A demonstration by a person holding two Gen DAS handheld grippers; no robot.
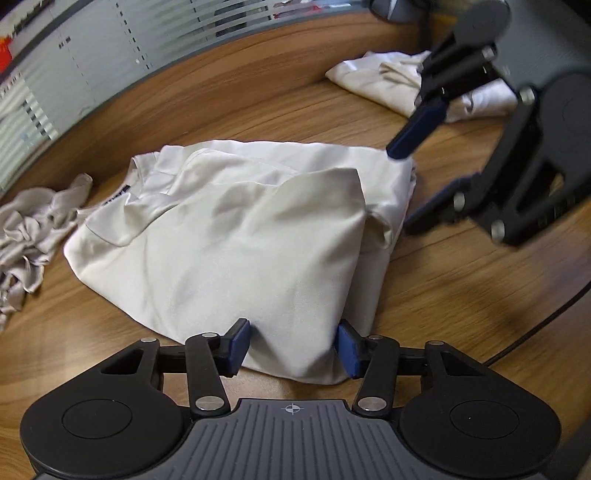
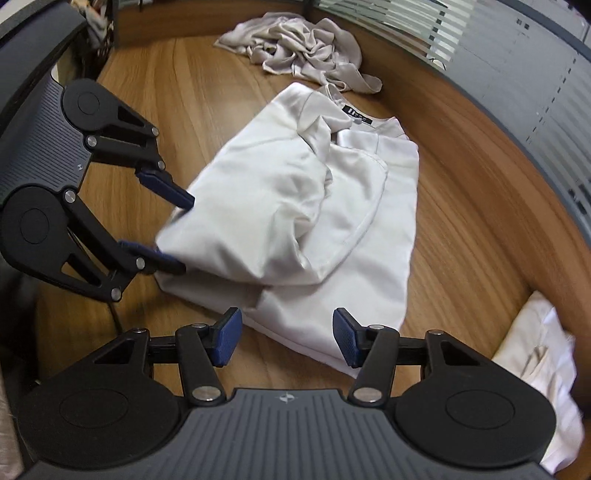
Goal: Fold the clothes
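I see the cream shirt (image 1: 236,236) lying partly folded on the wooden table (image 1: 461,295), a dark label at its collar and one layer doubled over. My left gripper (image 1: 293,343) has its fingers spread wide around a bulge at the shirt's near edge, not pinching. My right gripper (image 2: 284,338) is released, just over another edge.

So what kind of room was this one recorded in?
Probably an office: a curved wooden table, a frosted striped glass partition behind it, and what looks like an office chair at the edge.
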